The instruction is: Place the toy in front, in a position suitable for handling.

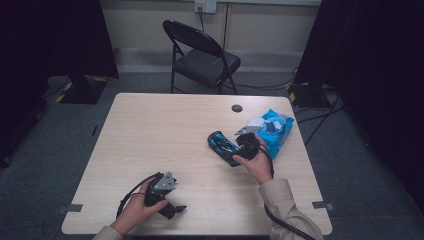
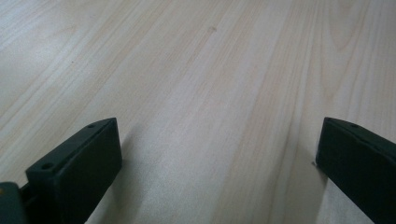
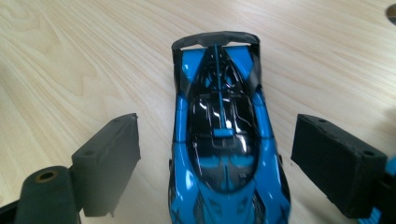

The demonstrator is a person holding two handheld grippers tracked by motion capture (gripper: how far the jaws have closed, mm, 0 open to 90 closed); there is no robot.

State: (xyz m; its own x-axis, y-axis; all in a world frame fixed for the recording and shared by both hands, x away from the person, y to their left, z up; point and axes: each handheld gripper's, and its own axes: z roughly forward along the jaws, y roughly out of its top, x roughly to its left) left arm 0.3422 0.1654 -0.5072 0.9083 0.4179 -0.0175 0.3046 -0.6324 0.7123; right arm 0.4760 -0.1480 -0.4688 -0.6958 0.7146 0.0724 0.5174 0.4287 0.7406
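Observation:
A blue and black toy race car lies on the pale wooden table, right of centre. My right gripper is at the car from the right, held in a hand. In the right gripper view the car lies lengthwise between the two jaws, with a gap of bare table on each side, so the right gripper is open. My left gripper rests near the front edge at the left, held in the other hand. The left gripper stands open over bare wood with nothing between its jaws.
A crumpled blue and white bag lies just behind the right hand, near the table's right edge. A round cable hole sits at the back of the table. A black folding chair stands beyond the far edge.

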